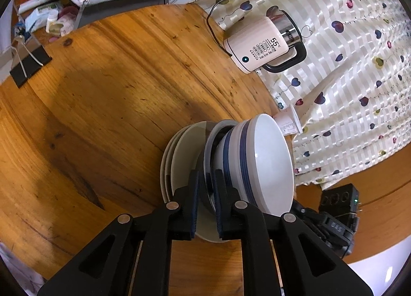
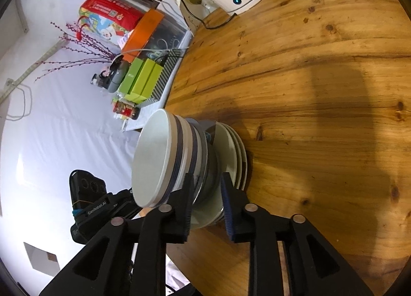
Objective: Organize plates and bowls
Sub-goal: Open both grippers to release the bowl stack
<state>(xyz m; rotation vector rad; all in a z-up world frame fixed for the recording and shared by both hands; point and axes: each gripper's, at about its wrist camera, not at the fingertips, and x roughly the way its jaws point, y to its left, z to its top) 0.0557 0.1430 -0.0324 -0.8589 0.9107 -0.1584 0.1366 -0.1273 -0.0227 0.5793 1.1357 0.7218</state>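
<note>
1. The left tool [image 1: 206, 190] has its two fingers drawn close on either side of the rim of the grey bowl [image 1: 206, 152] at the bottom of the bowl stack, seemingly pinching it; actual contact is hard to confirm
2. The right tool [image 2: 205, 193] comes at the stack from the opposite side, its fingers set slightly apart and straddling the same low rim and bowl base just above the plates [image 2: 231, 149]; whether it is gripping I cannot tell
3. Relative to the plates, the nested bowls [image 1: 259, 165] sit directly on top, their stacking axis square to the table [image 1: 108, 95]
4. Both tools are equally near the stack, so any lift should go straight along that axis, judged from here
5. Beyond the plates stands the kettle [image 1: 259, 44], well apart
</note>
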